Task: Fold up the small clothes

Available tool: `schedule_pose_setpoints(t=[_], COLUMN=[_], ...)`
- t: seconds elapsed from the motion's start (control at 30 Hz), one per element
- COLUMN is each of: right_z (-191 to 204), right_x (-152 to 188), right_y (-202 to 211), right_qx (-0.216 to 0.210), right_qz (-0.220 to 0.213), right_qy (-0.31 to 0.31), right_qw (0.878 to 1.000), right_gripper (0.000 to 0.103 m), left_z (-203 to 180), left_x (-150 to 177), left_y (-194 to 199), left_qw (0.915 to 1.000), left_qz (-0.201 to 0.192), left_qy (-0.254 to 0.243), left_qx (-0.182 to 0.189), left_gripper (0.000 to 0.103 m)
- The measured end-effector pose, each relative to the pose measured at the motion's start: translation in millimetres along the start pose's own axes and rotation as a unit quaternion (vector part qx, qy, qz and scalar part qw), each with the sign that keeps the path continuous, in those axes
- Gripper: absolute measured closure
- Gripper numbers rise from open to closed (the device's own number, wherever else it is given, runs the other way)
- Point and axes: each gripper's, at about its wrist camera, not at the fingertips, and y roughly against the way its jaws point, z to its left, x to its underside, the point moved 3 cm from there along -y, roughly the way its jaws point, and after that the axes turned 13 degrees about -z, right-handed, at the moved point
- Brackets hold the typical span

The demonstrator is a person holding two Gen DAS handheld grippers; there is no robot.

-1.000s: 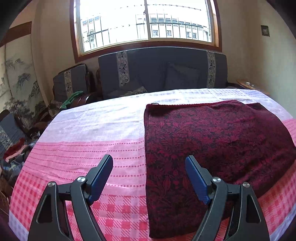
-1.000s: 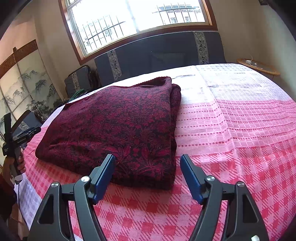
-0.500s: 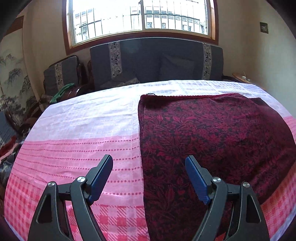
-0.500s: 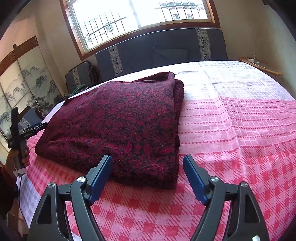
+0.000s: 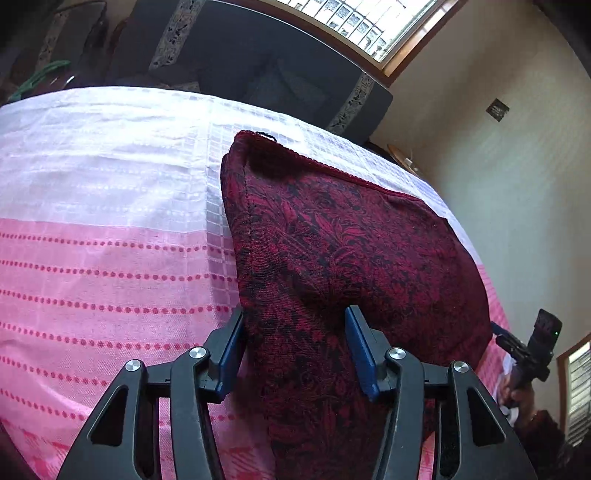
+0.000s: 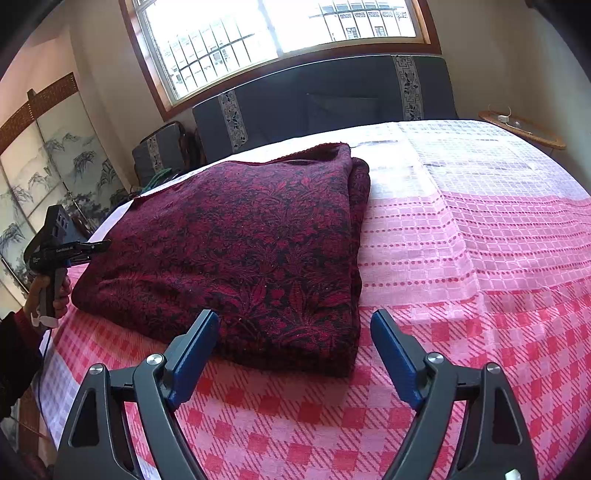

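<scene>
A dark red garment with a black leaf pattern (image 6: pixel 240 254) lies folded on the pink and white checked cloth (image 6: pixel 461 258). In the left wrist view the garment (image 5: pixel 351 258) has its near left edge between my left gripper's (image 5: pixel 293 339) blue pads, which are partly closed around a raised fold of it. My right gripper (image 6: pixel 293 350) is open and empty, just in front of the garment's near right corner. The left gripper also shows in the right wrist view (image 6: pixel 55 251) at the garment's left edge.
A dark sofa with patterned strips (image 6: pixel 332 99) stands behind the table under a bright window (image 6: pixel 277 33). A small wooden side table (image 6: pixel 521 127) is at the far right. A painted screen (image 6: pixel 33 177) stands at the left.
My left gripper has moved forward onto the garment's left edge, tilted, and narrowed its pads around the fabric, which bulges up. My right gripper has stayed open near the right corner.
</scene>
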Motion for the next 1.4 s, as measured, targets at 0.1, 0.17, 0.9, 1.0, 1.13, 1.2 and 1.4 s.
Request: schedule_pose_setpoints(t=[0.1,0.17,0.9,1.0,1.13,1.2,1.4], right_z=[0,0,1,-3,-5,-6,-10], right_x=[1,1,1,0,-2,-3,-6], right_y=[0,0,4,11,18,21,27], right_qx=[-0.001,-0.002,-0.014,-0.021,-0.033,-0.039,-0.054], right_qz=[0.002,0.004,-0.009,-0.026,-0.044,-0.051,-0.069], right_qy=[0.001,0.003,-0.004,-0.017,-0.028,-0.031,-0.041], right_qw=[1.000,1.000,1.000,0.999,0.998,0.997,0.995], right_gripper=[0.019,0.019,0.016,0.015,0.012,0.011,0.007], left_z=[13,21,-32,-49,-78,-93,-140], left_x=[-5,-10,-29,-33,-39,-43,-54], left_y=[-3,-5,-17,-11,-3,0,5], left_qw=[0.9984,0.9961,0.9994,0.9999,0.9997,0.9995,0.9989], left_qz=[0.013,0.022,0.016,0.013,0.012,0.012,0.013], left_qy=[0.033,0.053,0.022,0.011,0.002,0.000,0.019], left_qx=[0.043,0.067,0.024,0.003,-0.019,-0.028,-0.040], left_gripper=[0.050,0.048,0.073,0.074,0.078,0.079,0.080])
